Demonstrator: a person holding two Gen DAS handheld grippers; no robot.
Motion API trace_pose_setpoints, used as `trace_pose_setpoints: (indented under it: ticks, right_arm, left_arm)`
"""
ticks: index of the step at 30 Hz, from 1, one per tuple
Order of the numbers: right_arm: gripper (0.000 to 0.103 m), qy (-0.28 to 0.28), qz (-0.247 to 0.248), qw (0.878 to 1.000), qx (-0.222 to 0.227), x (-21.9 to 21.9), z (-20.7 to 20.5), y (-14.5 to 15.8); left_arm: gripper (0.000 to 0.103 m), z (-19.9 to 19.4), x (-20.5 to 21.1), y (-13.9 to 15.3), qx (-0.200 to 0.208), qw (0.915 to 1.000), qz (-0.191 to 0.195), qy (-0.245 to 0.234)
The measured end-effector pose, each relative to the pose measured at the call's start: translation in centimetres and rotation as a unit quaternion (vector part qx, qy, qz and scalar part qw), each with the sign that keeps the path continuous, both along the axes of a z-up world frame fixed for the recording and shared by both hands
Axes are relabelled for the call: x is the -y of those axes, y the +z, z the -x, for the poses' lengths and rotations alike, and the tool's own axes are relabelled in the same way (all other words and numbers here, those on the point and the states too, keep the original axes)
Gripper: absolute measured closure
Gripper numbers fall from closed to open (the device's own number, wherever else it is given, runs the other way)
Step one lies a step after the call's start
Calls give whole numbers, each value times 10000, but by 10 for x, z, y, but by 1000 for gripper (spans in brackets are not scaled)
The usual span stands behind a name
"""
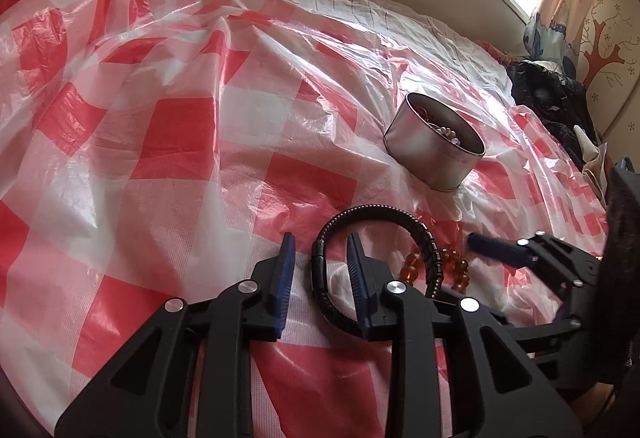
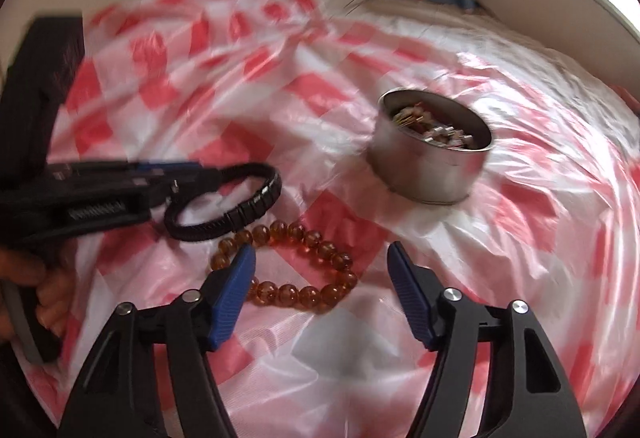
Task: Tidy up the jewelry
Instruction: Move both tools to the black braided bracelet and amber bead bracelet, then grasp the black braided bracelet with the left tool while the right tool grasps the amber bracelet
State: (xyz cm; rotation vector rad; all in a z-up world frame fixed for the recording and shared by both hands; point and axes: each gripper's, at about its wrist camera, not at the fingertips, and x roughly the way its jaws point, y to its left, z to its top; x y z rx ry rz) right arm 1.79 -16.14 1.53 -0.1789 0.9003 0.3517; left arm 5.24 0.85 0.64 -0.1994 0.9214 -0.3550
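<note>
Surface: Bed under a window, covered with a crinkled red-and-white checked plastic sheet [image 1: 180,141]; it is soft and slippery, so I expect anything on it to slide when nudged.

Left gripper: my left gripper [image 1: 320,250] is part open and straddles the near side of the black bracelet [image 1: 430,242]. One pad sits inside the loop, the other outside at 9 o'clock, with the band between them. From the right wrist view the tips look nearly together around the band, but I cannot tell whether they pinch it yet.

Right gripper: my right gripper [image 2: 320,258] is spread wide and holds nothing. Its left fingertip overlaps the amber bead bracelet [image 2: 316,270], whose loop lies mostly between the fingers. That view is smeared, so I judge it is moving.

Jewelry: the black bracelet lies flat on the sheet, and the amber beads touch it on its 3 o'clock side in the left wrist view, with some beads tucked under the band.

Tin: a round metal tin [image 1: 434,145], already holding small mixed pieces, stands at 1 o'clock beyond the black bracelet, well apart from both tools.

Step in hand: closing on the black band to carry it to the tin, I judge.

How to do it well: close squarely on the band, lift straight up so the beads do not drag along, and keep the right tool clear until the band is off.

Risk: catching plastic with the band.
</note>
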Motion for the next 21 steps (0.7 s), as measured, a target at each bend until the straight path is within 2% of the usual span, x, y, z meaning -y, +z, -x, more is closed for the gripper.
trace_pose_setpoints:
  ticks: [3,5,7,8,13,17,18,19,21]
  right_arm:
    - [55,268,-6,9992,-293,-3,-7,-12]
    - [69,296,5,9989,-358,-3,-4,-13]
    - [91,13,152,9992,-366,2,1,-13]
    - [91,-233,174,9990,-350,9,6,-12]
    - [91,-1376,-314,9897,-240,55,32,-5]
    - [90,-1694,-506,9841,-161,69,42,-2]
    - [79,-1689,-537,9841,-135,69,41,-1]
    - [66,-1617,-591,9850,-117,68,41,-1]
    - [63,-1532,-566,9865,-141,64,38,-4]
  left_arm:
    - [75,-3,2,-1,-16,10000,-22,-1]
    - [71,-4,4,-1,-1,10000,-72,-22]
    - [67,-2,11,-1,52,9997,-223,-109]
    - [65,-1,14,-1,85,9994,-294,-159]
    - [65,9,27,1,232,9968,-615,-448]
    - [65,16,28,1,295,9956,-681,-573]
    - [66,17,28,2,312,9954,-685,-588]
    - [72,19,28,2,324,9952,-692,-615]
    - [83,21,28,2,337,9947,-688,-680]
